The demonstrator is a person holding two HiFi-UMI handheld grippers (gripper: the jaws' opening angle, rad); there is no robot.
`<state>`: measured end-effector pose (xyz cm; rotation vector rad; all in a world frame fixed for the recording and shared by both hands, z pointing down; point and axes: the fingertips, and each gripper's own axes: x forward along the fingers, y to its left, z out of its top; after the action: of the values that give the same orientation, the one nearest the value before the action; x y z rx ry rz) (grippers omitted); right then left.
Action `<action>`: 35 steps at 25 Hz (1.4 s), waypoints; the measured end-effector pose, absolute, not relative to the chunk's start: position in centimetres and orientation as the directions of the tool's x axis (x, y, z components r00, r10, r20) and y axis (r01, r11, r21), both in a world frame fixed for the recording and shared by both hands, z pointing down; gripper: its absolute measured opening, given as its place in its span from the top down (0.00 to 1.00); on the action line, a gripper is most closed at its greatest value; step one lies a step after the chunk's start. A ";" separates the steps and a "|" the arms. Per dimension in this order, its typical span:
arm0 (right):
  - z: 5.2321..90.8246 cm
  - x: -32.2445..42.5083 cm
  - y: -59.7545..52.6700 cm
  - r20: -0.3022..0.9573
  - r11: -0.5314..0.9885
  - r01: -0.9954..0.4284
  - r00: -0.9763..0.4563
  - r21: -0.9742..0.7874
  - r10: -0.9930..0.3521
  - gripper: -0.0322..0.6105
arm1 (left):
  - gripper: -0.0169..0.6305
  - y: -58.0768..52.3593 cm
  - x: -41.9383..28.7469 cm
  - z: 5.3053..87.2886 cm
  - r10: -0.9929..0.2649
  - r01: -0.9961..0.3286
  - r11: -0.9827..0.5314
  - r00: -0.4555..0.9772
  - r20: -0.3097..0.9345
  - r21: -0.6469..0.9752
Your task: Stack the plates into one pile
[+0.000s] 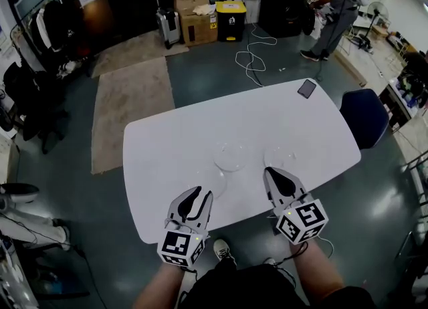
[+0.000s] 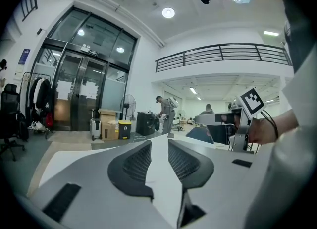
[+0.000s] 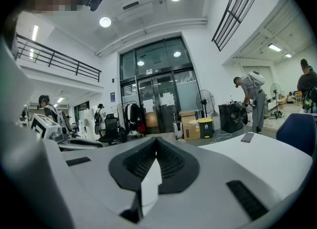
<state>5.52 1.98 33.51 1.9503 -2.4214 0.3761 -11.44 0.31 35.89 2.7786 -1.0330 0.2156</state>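
Observation:
Clear glass plates lie on the white table (image 1: pixel 174 140) and are faint to see: one (image 1: pixel 231 156) near the middle of the front half, another (image 1: pixel 281 158) to its right. A third faint one (image 1: pixel 214 182) seems to lie by the left fingertips. My left gripper (image 1: pixel 202 194) (image 2: pixel 159 146) hovers at the table's front edge, jaws apart, nothing between them. My right gripper (image 1: pixel 270 173) (image 3: pixel 156 141) is shut and empty, its tip just in front of the right plate. Neither gripper view shows the plates.
A dark phone (image 1: pixel 307 88) lies at the table's far right corner. A blue chair (image 1: pixel 364 117) stands by the right end. On the floor are a rug (image 1: pixel 130 104) at the left and cables (image 1: pixel 253 57) behind. A person (image 1: pixel 334 7) works at the back.

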 end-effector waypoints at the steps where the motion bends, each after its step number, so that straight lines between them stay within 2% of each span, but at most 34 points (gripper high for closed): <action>1: 33.6 5.3 1.7 0.158 0.193 -0.965 -0.221 -0.178 -0.962 0.92 | 0.78 0.0 -11.7 36.1 -0.631 -0.656 -0.748 0.751 0.194 0.106; 7: 34.0 4.0 0.3 0.167 0.182 -0.967 -0.212 -0.177 -0.963 0.92 | 0.72 -1.4 -12.9 36.6 -0.618 -0.644 -0.757 0.760 0.199 0.107; 21: 33.4 4.3 -0.7 0.154 0.186 -0.966 -0.215 -0.179 -0.964 0.92 | 0.71 -1.9 -12.2 36.1 -0.604 -0.628 -0.771 0.774 0.187 0.109; 35: 34.5 10.7 -2.3 0.165 0.206 -0.957 -0.240 -0.202 -0.957 0.92 | 0.71 -3.1 -6.1 36.4 -0.619 -0.643 -0.758 0.762 0.191 0.109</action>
<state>10.74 -2.35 34.52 1.9339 -2.4365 0.4131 -6.11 -3.15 36.38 2.7895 -1.0066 0.2137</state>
